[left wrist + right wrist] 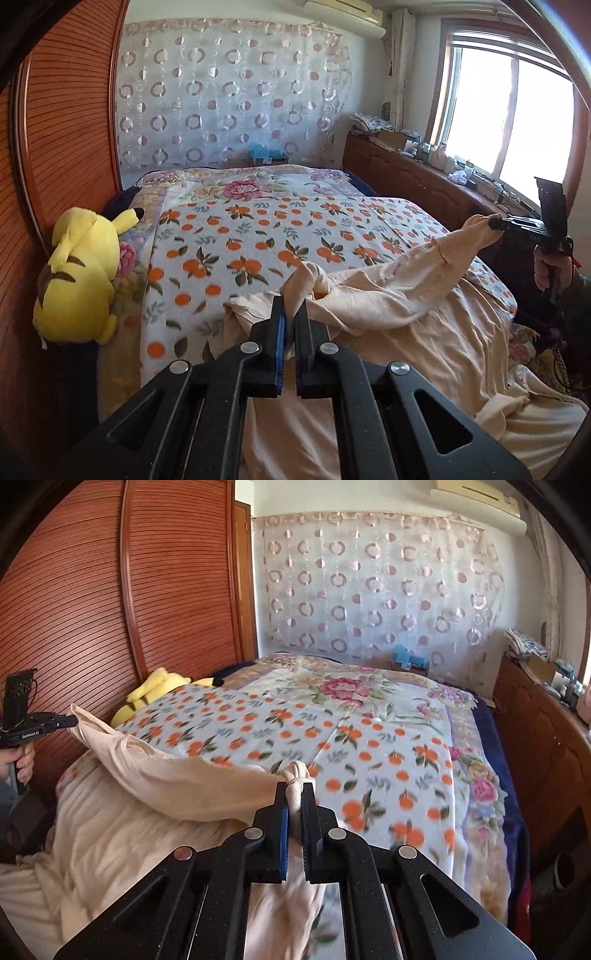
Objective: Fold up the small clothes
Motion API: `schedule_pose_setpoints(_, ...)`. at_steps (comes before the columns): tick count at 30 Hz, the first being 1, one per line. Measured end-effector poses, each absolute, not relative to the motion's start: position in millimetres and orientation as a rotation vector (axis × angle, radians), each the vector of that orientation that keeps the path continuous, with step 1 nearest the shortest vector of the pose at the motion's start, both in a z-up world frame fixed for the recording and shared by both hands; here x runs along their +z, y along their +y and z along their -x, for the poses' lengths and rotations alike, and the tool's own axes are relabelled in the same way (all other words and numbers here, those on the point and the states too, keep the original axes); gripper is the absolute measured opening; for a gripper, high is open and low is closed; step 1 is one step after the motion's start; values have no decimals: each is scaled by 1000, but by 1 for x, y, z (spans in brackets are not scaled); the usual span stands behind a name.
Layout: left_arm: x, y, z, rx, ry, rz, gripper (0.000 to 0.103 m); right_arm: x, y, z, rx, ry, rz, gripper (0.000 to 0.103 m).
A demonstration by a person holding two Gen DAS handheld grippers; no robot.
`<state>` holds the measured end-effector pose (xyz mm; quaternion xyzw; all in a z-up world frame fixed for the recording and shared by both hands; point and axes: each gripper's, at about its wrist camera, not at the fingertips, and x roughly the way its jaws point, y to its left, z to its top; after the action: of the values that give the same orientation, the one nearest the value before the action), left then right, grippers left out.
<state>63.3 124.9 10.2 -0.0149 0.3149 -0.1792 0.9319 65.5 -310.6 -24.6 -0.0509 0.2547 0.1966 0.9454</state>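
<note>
Cream cotton garment (pixel 388 291) hangs stretched above the bed (pixel 236 229), one edge pinched at two points. Your left hand-held gripper (pixel 291 306) and right hand-held gripper (pixel 294 794) are both clamped on it. You're mid-lift; next, lay it flat and square before creasing.

A yellow plush toy (pixel 79 273) lies against the slatted wooden wardrobe (pixel 66 122) on the orange-print bedspread (pixel 258 236)

Two wrist views low over the bed (pixel 258 229), facing its curtained wall.
</note>
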Motion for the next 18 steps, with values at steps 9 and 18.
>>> schedule_pose_setpoints(9,-5,144,-6,-305,691,64,5,-46,-322,24,426,607,123,5)
schedule_pose_setpoints(18,-14,147,3,-244,727,16,5,-54,-325,39,401,703,104,5)
